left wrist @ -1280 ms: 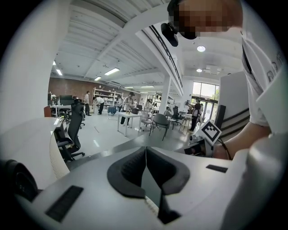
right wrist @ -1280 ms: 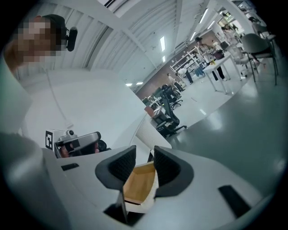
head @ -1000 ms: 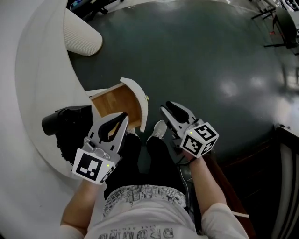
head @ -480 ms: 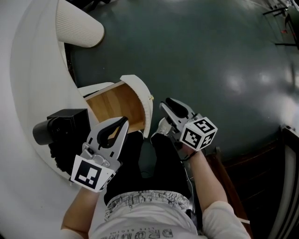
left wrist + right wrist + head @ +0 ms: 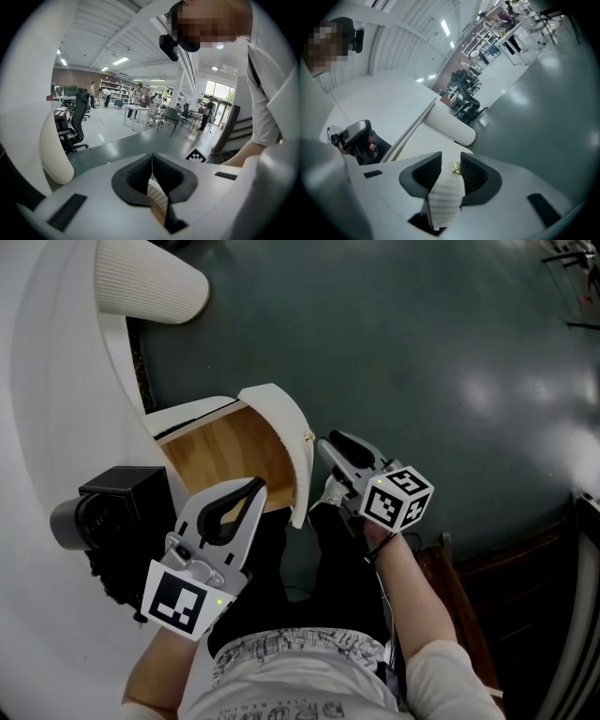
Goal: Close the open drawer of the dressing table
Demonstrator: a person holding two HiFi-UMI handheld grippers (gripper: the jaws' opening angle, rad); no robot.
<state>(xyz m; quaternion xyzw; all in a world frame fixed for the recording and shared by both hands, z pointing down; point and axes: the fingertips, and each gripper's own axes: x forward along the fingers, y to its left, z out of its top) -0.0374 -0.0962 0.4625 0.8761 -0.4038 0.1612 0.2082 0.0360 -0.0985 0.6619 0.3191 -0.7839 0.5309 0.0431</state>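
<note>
The dressing table (image 5: 56, 409) is white and curved, at the left of the head view. Its drawer (image 5: 230, 457) stands pulled out, showing a wooden inside and a white ribbed curved front (image 5: 292, 432) with a small gold knob (image 5: 310, 438). My right gripper (image 5: 326, 440) is open just right of the front, level with the knob. In the right gripper view the knob (image 5: 455, 168) and the ribbed front (image 5: 444, 197) show between the parted jaws of the right gripper (image 5: 451, 164). My left gripper (image 5: 253, 486) hovers over the drawer's near side, tips together and empty. The left gripper (image 5: 151, 157) shows the same in its own view.
A black camera-like device (image 5: 103, 512) sits on the tabletop left of the drawer. A white ribbed rounded piece (image 5: 150, 282) stands at the table's far end. The person's dark-clad legs and a shoe (image 5: 334, 491) are below the drawer. Dark green floor (image 5: 441, 362) spreads to the right.
Both grippers have sunk. The right one has come down beside the drawer front until the knob lies in line with its jaws. The drawer itself has not moved.
</note>
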